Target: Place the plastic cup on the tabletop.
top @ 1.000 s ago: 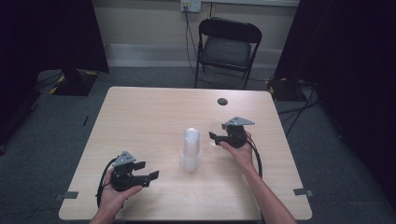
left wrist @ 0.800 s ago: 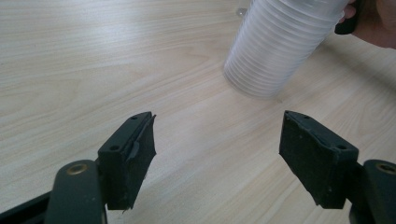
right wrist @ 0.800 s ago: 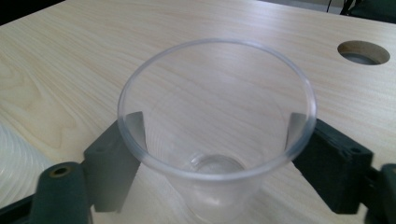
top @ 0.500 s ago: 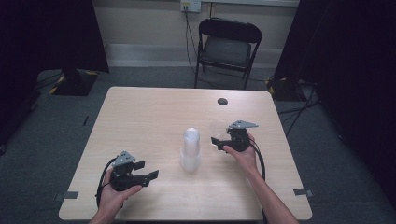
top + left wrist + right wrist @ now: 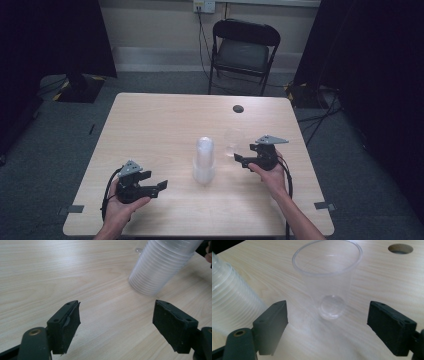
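Observation:
A stack of clear plastic cups [image 5: 204,160] stands upside down at the middle of the wooden table [image 5: 165,120]. Just right of it a single clear cup [image 5: 232,144] stands upright, mouth up. In the right gripper view this single cup [image 5: 328,282] sits just beyond the open jaws, untouched, with the stack [image 5: 229,297] at the left. My right gripper [image 5: 241,159] is open and empty. My left gripper [image 5: 161,186] rests near the table's front left, open and empty, pointing toward the stack [image 5: 162,265].
A round cable hole [image 5: 238,108] lies in the table's far right part. A black folding chair [image 5: 242,50] stands behind the table. Dark curtains hang at both sides of the room.
My right gripper has drawn back toward the person, leaving the single clear cup standing by itself right of the stack. The left gripper has stayed put.

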`<state>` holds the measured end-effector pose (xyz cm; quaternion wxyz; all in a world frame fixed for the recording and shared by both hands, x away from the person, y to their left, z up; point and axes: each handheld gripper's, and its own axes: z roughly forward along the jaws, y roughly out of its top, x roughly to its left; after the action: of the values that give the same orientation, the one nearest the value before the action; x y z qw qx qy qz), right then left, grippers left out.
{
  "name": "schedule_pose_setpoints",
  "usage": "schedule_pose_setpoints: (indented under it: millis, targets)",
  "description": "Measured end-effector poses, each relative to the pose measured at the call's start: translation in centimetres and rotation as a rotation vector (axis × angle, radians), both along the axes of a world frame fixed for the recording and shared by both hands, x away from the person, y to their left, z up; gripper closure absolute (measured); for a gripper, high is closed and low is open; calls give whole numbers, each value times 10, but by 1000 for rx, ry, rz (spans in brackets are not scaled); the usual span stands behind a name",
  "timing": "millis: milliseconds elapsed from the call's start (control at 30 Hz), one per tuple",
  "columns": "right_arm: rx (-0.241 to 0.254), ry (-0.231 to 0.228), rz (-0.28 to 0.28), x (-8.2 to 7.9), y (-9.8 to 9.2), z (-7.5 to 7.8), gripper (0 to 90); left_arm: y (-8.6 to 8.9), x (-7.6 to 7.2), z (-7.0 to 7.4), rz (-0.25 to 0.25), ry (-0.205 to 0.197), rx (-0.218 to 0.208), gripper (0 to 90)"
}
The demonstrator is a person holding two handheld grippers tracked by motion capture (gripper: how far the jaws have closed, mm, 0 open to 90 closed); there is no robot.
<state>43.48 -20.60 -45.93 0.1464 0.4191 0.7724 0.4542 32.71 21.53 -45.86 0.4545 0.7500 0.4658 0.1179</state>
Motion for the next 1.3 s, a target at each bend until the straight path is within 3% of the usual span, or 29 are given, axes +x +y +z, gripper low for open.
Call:
schedule_pose_setpoints:
  millis: [433,467,567,767,933,1100,1200,1300]
  targets:
    - [13,-5,-24,-33,-16,17,161,3,1,1,10,-6,23,213]
    - [-3,0,-38,-38,-19,19,160,3,1,1,14,-8,15,213]
    - [-5,6,-53,-46,-24,23,149,6,2,1,-9,0,21,207]
    - [3,5,-71,-62,-35,26,149,7,2,2,-7,-6,23,207]
    - [-27,6,-92,-77,-44,18,150,7,5,0,2,3,26,208]
    - [-15,0,-114,-87,-52,11,150,8,4,-1,8,5,24,209]
    - [-25,35,-122,-89,-56,-1,150,7,4,-2,4,9,26,209]
    - [-41,41,-127,-89,-56,-4,150,7,3,-1,-6,5,32,209]
